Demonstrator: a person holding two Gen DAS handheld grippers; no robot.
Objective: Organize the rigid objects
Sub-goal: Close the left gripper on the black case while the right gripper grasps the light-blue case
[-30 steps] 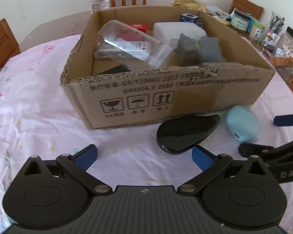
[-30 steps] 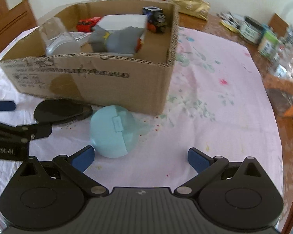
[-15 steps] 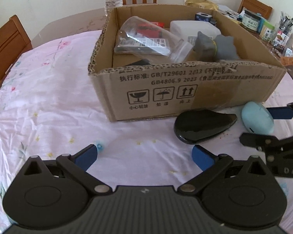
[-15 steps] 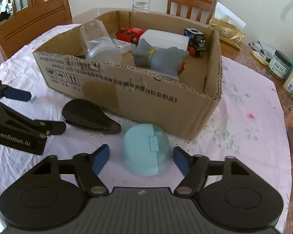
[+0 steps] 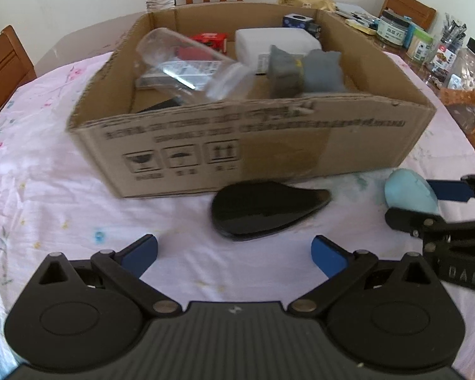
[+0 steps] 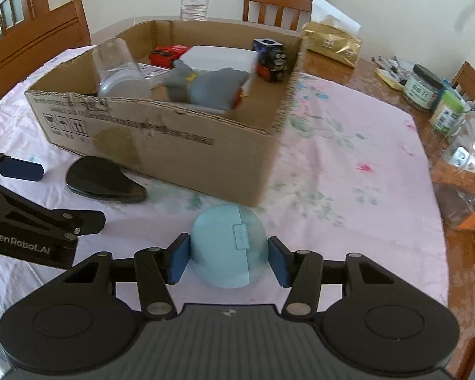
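- right gripper with jaws just closed in, blue pads now pressed on either side of the pale blue round case; case apparently not lifted yet, sitting on the pink tablecloth just in front of the cardboard box.
- left gripper spread wide with nothing between the pads, hovering over bare cloth just short of the black teardrop-shaped object, which lies flat against the near wall of the box.
- risk of slip: smooth domed shell, pads meeting it on curved flanks; likely to squirt forward or roll out of the pinch on lifting.
- risk of the case popping open: seam and small clasp facing up between the pads, so a hard squeeze across the halves might spring the lid.
- risk of clipping the box rim: near wall stands right ahead, so a low carry could catch the corrugated edge and shove the whole box.
- risk on landing: box already crowded with a clear plastic jar, a grey soft toy and a white container; a drop onto these could send the case rolling.
- risk of the two tools colliding: working close together beside the same wall.
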